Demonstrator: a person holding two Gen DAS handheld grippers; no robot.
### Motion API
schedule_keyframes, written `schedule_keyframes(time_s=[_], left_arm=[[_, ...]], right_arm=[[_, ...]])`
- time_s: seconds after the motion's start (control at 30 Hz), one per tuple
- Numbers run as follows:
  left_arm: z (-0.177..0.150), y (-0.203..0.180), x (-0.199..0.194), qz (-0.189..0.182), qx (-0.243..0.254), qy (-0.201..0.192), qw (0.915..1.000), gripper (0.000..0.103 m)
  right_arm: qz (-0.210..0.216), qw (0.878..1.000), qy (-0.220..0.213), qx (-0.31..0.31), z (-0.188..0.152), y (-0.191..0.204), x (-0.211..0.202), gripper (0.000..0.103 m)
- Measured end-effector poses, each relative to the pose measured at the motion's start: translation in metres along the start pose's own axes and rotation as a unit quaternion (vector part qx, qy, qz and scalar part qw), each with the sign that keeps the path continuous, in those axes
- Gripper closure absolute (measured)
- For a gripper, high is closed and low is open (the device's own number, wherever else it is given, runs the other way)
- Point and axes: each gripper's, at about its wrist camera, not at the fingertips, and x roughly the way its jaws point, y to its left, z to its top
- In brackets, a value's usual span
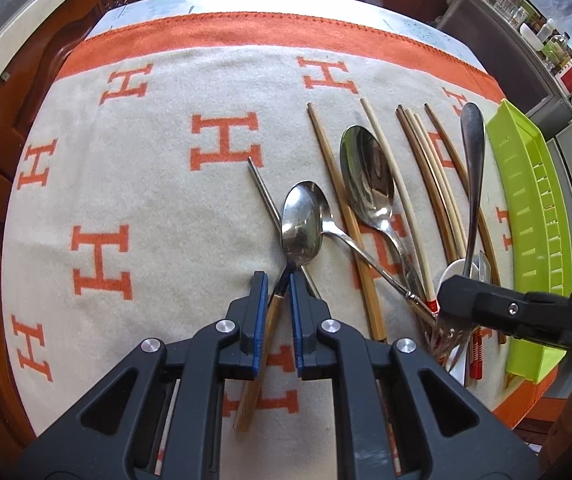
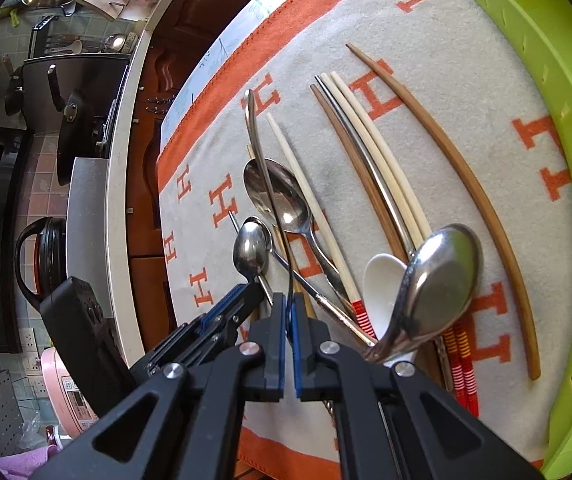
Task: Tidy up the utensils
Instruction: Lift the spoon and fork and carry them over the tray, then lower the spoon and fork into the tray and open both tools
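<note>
Left tongs [image 1: 273,280]: jaws narrowly parted around the dark neck of a wooden-handled spoon [image 1: 301,222] at lower centre of the left wrist view; whether the blue pads actually grip it cannot be told. The spoon's bowl lies just beyond the tips, its handle running back between the jaws.

Right tongs [image 2: 288,300]: jaws nearly closed on the thin metal handle of a fork [image 2: 264,176], which arcs up toward upper centre of the right wrist view. In the left wrist view its tines [image 1: 447,342] hang below the tongs at lower right.

Beyond these, on the orange-and-cream blanket [image 1: 158,184] over the bench: a large steel spoon [image 1: 367,176], a white ceramic spoon [image 2: 383,284], a steel soup spoon [image 2: 439,280], and loose chopsticks [image 2: 365,152] in pale, brown and metal. A green tray [image 1: 533,208] stands at the right edge, just beside the chopsticks.
</note>
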Motion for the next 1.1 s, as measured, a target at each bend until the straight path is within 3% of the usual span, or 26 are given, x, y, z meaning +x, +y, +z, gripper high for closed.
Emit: schedule_keyframes(time_s=[0.33, 0.6, 0.73, 0.93, 1.1], left_arm=[[-0.022, 0.003, -0.036, -0.001, -0.027, -0.054, 0.9982, 0.100], [-0.034, -0.027, -0.091, -0.049, -0.018, -0.083, 0.9951, 0.100], [-0.035, -0.066, -0.113, -0.080, 0.003, -0.087, 0.9930, 0.100], [-0.024, -0.146, -0.123, -0.120, 0.040, -0.079, 0.9887, 0.100], [-0.011, -0.208, -0.107, -0.126, 0.060, -0.061, 0.9883, 0.100]], right_arm=[[0.006, 1.000, -0.018, -0.023, -0.006, -0.006, -0.025, 0.101], [0.012, 0.998, -0.036, -0.040, -0.017, -0.014, -0.065, 0.101], [0.012, 0.997, -0.057, -0.046, -0.021, -0.022, -0.100, 0.101], [-0.036, 0.993, -0.106, -0.049, -0.018, -0.050, -0.155, 0.101], [-0.073, 0.993, -0.094, -0.012, -0.009, -0.092, -0.165, 0.099]])
